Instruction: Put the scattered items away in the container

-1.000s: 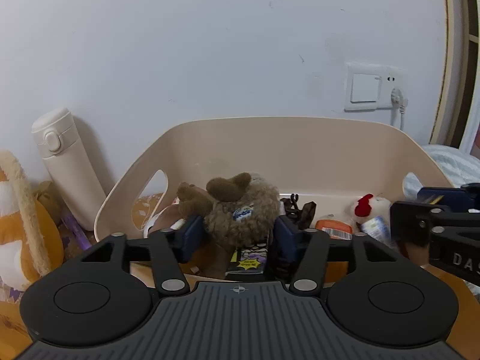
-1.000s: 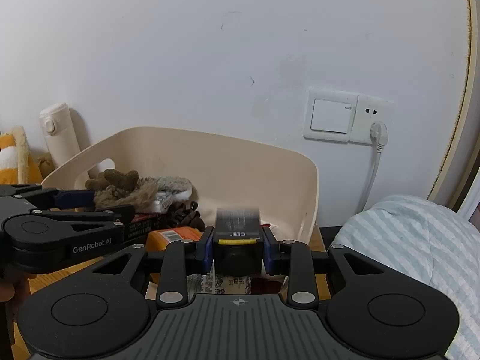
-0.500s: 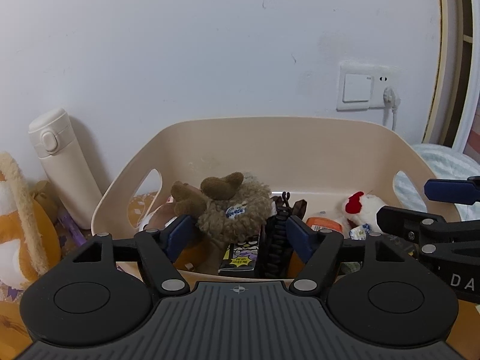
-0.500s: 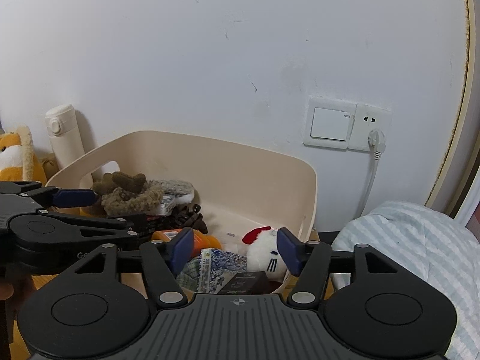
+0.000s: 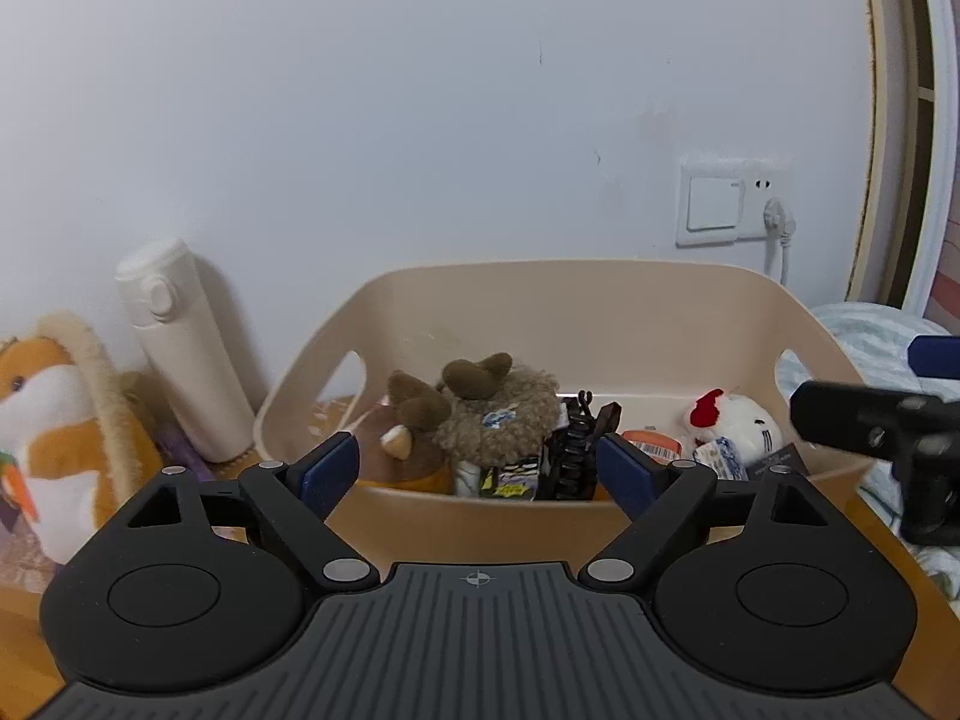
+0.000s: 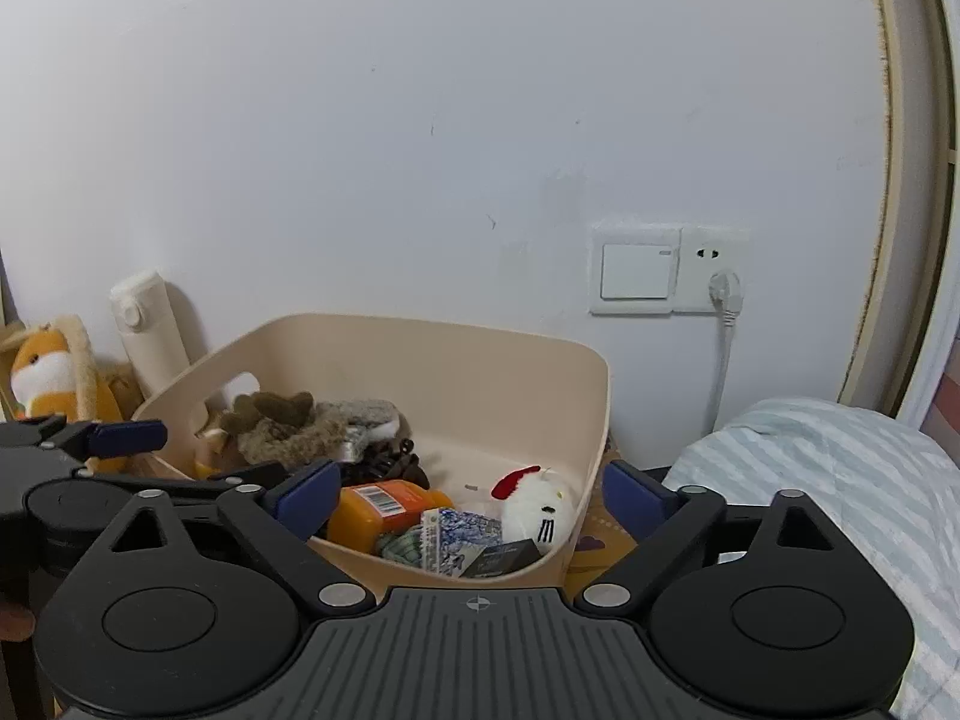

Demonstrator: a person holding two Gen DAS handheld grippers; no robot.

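Both grippers, left (image 5: 477,471) & right (image 6: 471,495), hang w/ jaws wide apart, holding nothing. Beige bin (image 6: 516,360), at surface's back edge by wall, holds toys, boxes. Release step looks done; next: find leftover strays.

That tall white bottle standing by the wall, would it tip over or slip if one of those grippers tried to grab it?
The white bottle is tall and narrow and stands upright, so a push near its cap would probably topple it. Its sides look smooth, so it may slip in a loose grip. It looks rigid; how full or heavy it is cannot be seen.
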